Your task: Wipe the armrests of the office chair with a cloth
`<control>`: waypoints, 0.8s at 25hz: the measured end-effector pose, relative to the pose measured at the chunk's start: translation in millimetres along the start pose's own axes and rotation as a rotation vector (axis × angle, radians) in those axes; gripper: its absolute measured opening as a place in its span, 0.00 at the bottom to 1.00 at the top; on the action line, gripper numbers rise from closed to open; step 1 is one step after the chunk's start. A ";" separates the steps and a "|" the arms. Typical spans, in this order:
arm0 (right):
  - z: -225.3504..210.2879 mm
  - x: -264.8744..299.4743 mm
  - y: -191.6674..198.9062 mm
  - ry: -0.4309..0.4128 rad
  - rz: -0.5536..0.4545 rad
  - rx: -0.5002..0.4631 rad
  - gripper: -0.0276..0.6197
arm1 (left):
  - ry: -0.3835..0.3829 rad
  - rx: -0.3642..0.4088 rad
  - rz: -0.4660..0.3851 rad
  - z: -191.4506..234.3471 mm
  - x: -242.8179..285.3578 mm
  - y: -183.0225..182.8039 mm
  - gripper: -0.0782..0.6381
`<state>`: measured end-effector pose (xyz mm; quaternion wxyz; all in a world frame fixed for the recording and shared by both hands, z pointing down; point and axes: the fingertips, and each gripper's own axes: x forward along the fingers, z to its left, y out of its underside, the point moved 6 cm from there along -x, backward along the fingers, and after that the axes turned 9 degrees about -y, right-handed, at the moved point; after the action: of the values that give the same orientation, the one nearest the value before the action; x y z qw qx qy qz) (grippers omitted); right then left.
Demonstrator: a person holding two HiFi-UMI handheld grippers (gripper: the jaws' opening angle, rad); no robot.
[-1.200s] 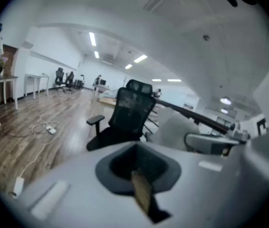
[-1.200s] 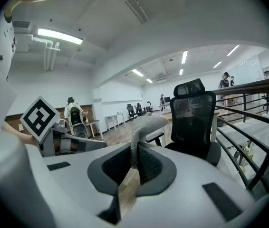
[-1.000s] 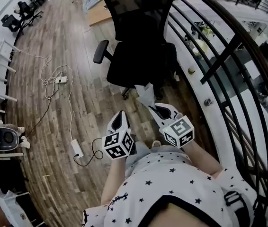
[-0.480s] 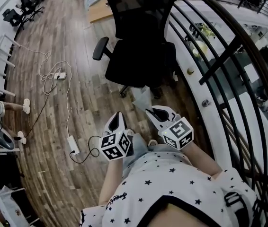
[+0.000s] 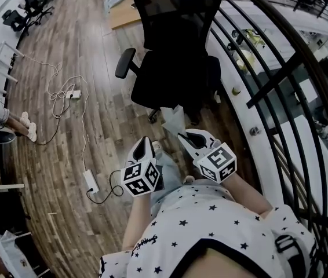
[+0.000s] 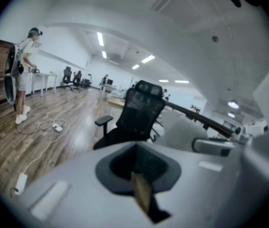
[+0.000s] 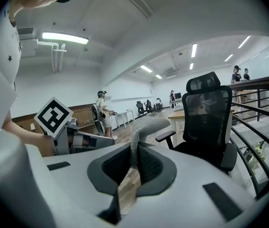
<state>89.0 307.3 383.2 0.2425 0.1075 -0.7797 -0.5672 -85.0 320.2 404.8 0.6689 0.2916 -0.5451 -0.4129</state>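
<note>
The cloth (image 7: 143,127) is pale, soft and light. It is likely to flop and fold rather than hold a shape, so the best hold is on a gathered bunch, with a loose flap left free for wiping. That is roughly how you are holding it. Your right gripper (image 5: 192,139) is pinching it between jaws drawn nearly together. In the right gripper view the cloth is standing up out of the jaws and curling over at its top, and in the head view it is showing as a pale flap just ahead of the jaw tips. Your left gripper (image 5: 144,149) is carrying nothing, its jaws drawn in to a thin slit, and it is sitting just beside the right one, both close to your body. The office chair (image 5: 172,57) is standing ahead of you on the wooden floor (image 5: 94,51), well apart from both grippers, with its mesh back on the far side. One armrest (image 5: 126,61) is jutting out plainly on the chair's left as you are seeing it, and the other armrest (image 7: 228,156) is lying on the side toward the railing (image 5: 268,80). The cloth is touching neither, so the wiping is not yet begun. The armrest tops are looking firm, but a chair of this kind is likely to swivel or roll under a push, so your free left gripper may be wanted to steady it. A cable (image 5: 83,126) is trailing over the floor to your left, clear of the chair.
</note>
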 end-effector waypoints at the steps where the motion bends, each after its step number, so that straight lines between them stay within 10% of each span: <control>1: -4.1 5.5 -2.4 -0.003 0.001 -0.003 0.09 | 0.001 0.000 0.000 2.1 6.0 -4.0 0.12; 20: -91.8 141.0 -77.7 0.048 0.007 -0.002 0.09 | 0.060 0.012 0.047 64.4 133.0 -100.4 0.12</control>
<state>5.4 142.5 368.5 0.2632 0.1181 -0.7734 -0.5645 -162.3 159.3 400.5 0.6928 0.2948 -0.5339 -0.3849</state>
